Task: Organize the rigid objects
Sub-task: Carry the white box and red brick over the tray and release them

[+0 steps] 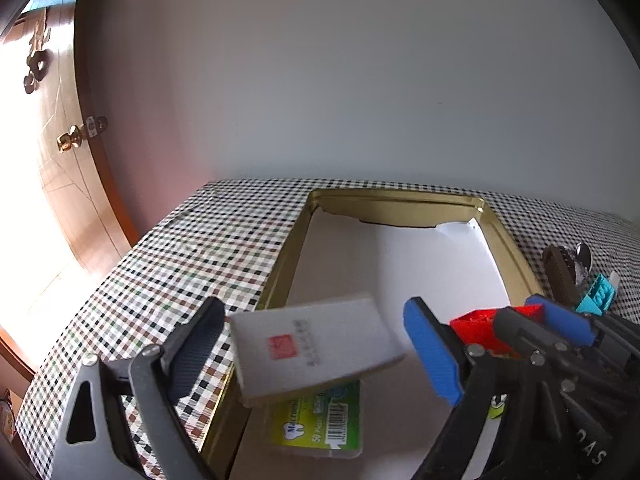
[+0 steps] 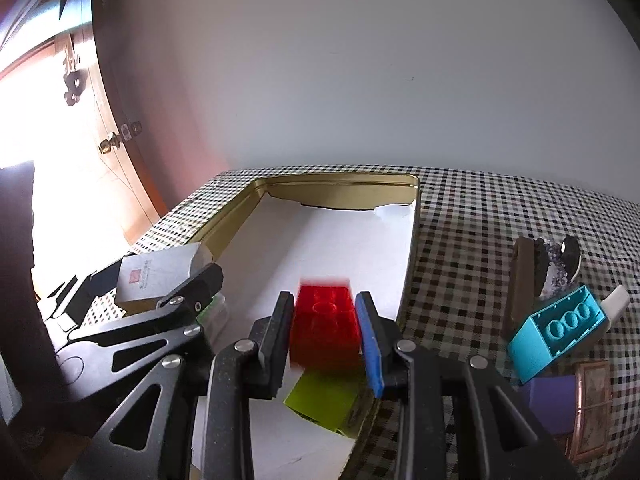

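Observation:
A gold tin tray lined with white paper sits on the checked tablecloth; it also shows in the right wrist view. My left gripper is open, and a blurred grey card box with a red mark is between its fingers above the tray, apart from both pads. Below it lies a green floss pick pack. My right gripper is shut on a red brick above the tray. A lime green brick lies in the tray beneath it.
Right of the tray on the cloth are a turquoise brick, a brown brush, a purple block, a copper-framed piece and a white piece. A wooden door stands at left behind the table edge.

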A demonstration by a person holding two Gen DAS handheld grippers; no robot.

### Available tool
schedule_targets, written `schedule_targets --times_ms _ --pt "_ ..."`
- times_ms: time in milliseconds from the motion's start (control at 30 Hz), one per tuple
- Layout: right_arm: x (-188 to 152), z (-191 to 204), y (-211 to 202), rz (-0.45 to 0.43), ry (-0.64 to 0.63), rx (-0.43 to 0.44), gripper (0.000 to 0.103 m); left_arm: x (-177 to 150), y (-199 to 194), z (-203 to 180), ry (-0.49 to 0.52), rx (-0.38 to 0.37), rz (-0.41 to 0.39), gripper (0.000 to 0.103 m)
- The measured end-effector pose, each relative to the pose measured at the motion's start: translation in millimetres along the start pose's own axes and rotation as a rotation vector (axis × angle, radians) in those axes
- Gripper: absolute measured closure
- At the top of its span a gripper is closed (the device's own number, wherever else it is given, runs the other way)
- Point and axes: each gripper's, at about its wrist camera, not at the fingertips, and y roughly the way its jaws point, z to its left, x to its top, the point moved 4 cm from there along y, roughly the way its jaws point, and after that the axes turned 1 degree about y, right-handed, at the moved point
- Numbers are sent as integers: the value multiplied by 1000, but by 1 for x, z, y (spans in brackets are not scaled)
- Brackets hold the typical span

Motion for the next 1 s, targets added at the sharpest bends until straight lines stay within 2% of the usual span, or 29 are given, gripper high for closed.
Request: schedule_targets --times_ms 133,200,267,333,433,700,1000 --pt "0 -5 -6 -23 29 -2 62 1 -5 2 -26 -18 -26 0" --pt "2 -9 -15 -65 57 6 54 2 -6 4 -50 -41 -36 0" --pt "5 -13 -23 -105 77 -14 31 2 -6 7 -81 -85 -33 0" --pt "7 -17 -34 -159 97 -24 19 2 -8 8 -103 -121 -37 0" --pt "9 -20 -41 -193 113 -32 19 3 -13 7 -109 -118 -68 0" --pt "8 -37 -41 -178 185 -47 19 4 -28 8 -132 -86 -157 0" --pt "5 -57 -51 -180 216 -95 19 4 -49 -10 -31 -36 -289 0"
